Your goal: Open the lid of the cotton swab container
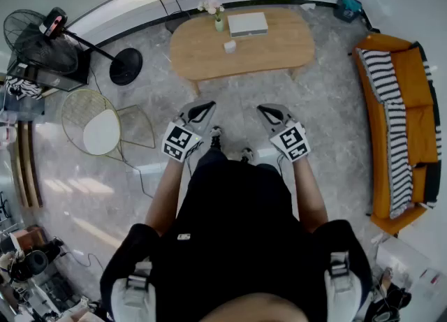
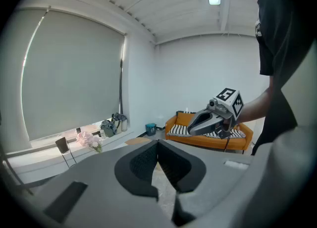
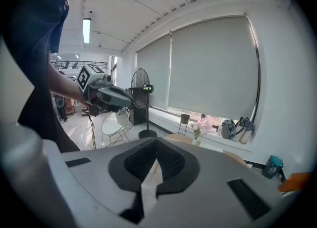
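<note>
- Nothing of the job is done yet. The person stands on the grey marble floor, well back from the oval pale-wood coffee table [image 1: 279,48].
- The likeliest cotton swab container is the small white cube-shaped container [image 1: 230,46] near the middle of that table. It sits just in front of a little green vase of pink flowers [image 1: 218,23] and beside a flat white box [image 1: 248,24]. At this range I cannot make out its lid, or whether it is on.
- The left gripper [image 1: 201,111] has its jaws pressed together with nothing between them — its own view shows the dark pads [image 2: 143,162] meeting along one line.
- The right gripper [image 1: 268,112] is the same: jaws closed tight, empty, pads [image 3: 171,161] touching.
- Both grippers are held out side by side at waist height, tilted slightly down toward the table and well apart from anything on it.
- What is left, by my reckoning, is everything. The person must walk up, spread one pair of jaws to steady the container, and use the other to lift the lid.
</note>
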A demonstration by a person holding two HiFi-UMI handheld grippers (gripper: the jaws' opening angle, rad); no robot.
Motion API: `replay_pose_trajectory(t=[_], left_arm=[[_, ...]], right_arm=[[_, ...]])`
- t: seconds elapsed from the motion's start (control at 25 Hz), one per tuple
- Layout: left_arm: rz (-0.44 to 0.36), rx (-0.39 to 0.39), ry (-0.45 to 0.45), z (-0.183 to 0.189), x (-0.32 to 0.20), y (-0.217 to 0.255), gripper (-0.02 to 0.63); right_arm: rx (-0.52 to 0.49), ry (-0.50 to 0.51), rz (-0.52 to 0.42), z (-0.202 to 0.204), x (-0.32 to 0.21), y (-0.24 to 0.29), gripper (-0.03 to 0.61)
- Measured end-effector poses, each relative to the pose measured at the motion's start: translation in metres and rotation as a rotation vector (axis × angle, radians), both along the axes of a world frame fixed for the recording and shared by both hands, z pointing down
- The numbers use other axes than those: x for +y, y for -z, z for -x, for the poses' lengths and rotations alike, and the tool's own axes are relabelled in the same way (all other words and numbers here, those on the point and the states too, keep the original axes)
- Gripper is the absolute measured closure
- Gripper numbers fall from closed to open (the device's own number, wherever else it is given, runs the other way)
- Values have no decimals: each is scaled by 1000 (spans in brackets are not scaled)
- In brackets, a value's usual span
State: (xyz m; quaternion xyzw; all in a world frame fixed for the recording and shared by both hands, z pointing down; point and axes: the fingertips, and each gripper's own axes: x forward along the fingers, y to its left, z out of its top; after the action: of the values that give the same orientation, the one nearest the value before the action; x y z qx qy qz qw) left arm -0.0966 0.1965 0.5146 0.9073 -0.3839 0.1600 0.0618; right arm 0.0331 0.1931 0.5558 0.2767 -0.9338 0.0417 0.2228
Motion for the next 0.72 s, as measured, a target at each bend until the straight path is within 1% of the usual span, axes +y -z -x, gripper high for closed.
replay_pose_trajectory(t=[0.16, 0.44, 0.56, 0.72], left_arm=[[3, -2, -16, -9, 8, -4, 614], [2, 13, -1, -10, 13, -1, 614], [-2, 11, -1, -15, 14, -1, 614], [4, 9, -1, -15, 15, -5, 614]], right_arm=[[-13, 25, -37, -1, 5, 1, 583], [-8, -9, -43, -10, 8, 7, 583], [-14, -10, -57, -14, 8, 8, 583], [-7, -13, -48, -16, 10, 3, 583]])
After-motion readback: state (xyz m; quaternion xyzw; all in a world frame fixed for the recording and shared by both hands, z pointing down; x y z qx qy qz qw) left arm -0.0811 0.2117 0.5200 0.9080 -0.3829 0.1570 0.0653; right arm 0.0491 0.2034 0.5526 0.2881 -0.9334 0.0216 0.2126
